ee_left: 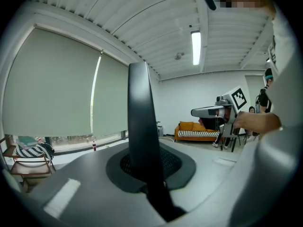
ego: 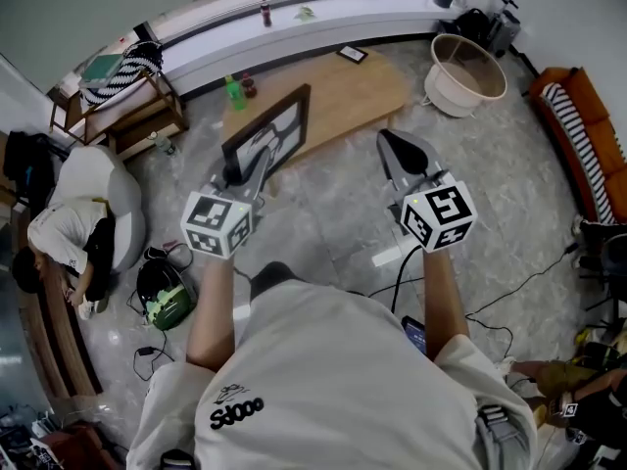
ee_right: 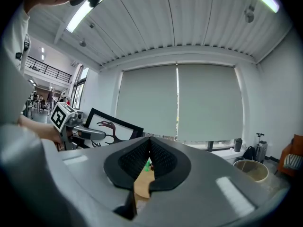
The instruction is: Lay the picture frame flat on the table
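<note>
The frame [ego: 269, 135] stood tilted on edge at the left end of the low wooden table [ego: 362, 91], its rim pinched in the left gripper's [ego: 240, 176] closed jaws. The right gripper [ego: 404, 150] hung alongside, jaws together on nothing. Around them lay a grey stone floor [ego: 338, 228], an orange sofa [ego: 580, 130] and drawn blinds [ee_right: 189, 103].

Bright, even light fills my head view, with only soft shadows. Daylight glows through the blinds [ee_right: 203, 103], and a ceiling strip light [ee_left: 196, 47] glares white. Fisheye distortion bends the walls and darkens every corner. The picture frame [ee_left: 141, 126], close to my left lens, is a dark blur.
</note>
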`<state>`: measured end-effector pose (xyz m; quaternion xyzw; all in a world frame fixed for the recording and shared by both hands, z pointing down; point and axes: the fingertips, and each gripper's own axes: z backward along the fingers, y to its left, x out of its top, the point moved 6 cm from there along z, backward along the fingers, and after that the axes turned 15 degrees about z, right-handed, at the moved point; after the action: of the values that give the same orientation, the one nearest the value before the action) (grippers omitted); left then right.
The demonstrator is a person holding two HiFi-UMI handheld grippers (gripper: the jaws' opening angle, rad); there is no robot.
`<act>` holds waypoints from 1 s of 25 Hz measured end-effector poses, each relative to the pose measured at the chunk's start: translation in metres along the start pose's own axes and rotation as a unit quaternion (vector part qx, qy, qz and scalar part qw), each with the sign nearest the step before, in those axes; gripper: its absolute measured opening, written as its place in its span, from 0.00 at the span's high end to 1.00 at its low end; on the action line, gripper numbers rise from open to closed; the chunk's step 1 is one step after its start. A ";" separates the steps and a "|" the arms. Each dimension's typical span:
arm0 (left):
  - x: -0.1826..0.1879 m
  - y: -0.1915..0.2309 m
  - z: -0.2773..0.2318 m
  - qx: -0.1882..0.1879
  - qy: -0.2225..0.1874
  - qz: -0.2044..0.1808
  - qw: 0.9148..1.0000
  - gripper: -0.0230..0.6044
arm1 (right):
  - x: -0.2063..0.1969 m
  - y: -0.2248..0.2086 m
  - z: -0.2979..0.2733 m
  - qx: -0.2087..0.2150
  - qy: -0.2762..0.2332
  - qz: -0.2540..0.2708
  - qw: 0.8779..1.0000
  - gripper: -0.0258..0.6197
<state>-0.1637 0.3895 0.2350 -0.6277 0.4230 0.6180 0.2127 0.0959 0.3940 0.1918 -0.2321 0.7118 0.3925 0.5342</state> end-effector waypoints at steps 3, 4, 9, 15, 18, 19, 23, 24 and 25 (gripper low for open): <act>-0.006 -0.010 -0.003 0.005 0.000 0.003 1.000 0.92 | -0.010 -0.006 0.006 0.004 0.002 -0.002 1.000 0.96; -0.007 -0.012 -0.005 0.005 0.001 0.003 1.000 0.92 | -0.012 -0.008 0.006 0.003 0.004 -0.002 1.000 0.96; -0.008 -0.010 -0.018 0.005 0.008 0.003 1.000 0.92 | -0.018 -0.015 0.000 0.009 0.003 -0.003 1.000 0.96; -0.010 -0.001 -0.050 -0.003 0.014 0.005 1.000 0.92 | -0.031 -0.033 -0.018 0.007 0.009 -0.027 1.000 0.96; -0.010 0.009 -0.069 -0.007 0.017 0.008 1.000 0.92 | -0.037 -0.046 -0.030 -0.001 0.009 -0.028 1.000 0.96; -0.010 0.013 -0.076 -0.008 0.018 0.009 1.000 0.92 | -0.039 -0.050 -0.035 -0.003 0.010 -0.025 1.000 0.96; -0.006 0.034 -0.110 -0.013 0.017 0.013 1.000 0.92 | -0.048 -0.069 -0.064 -0.004 0.018 -0.016 1.000 0.96; -0.004 0.041 -0.119 -0.015 0.018 0.014 1.000 0.92 | -0.050 -0.075 -0.074 -0.004 0.019 -0.016 1.000 0.96; -0.002 0.047 -0.129 -0.016 0.018 0.014 1.000 0.92 | -0.052 -0.081 -0.083 -0.004 0.020 -0.017 1.000 0.96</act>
<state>-0.1244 0.2624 0.2675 -0.6360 0.4255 0.6162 0.1863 0.1252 0.2748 0.2252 -0.2543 0.7166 0.3818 0.5254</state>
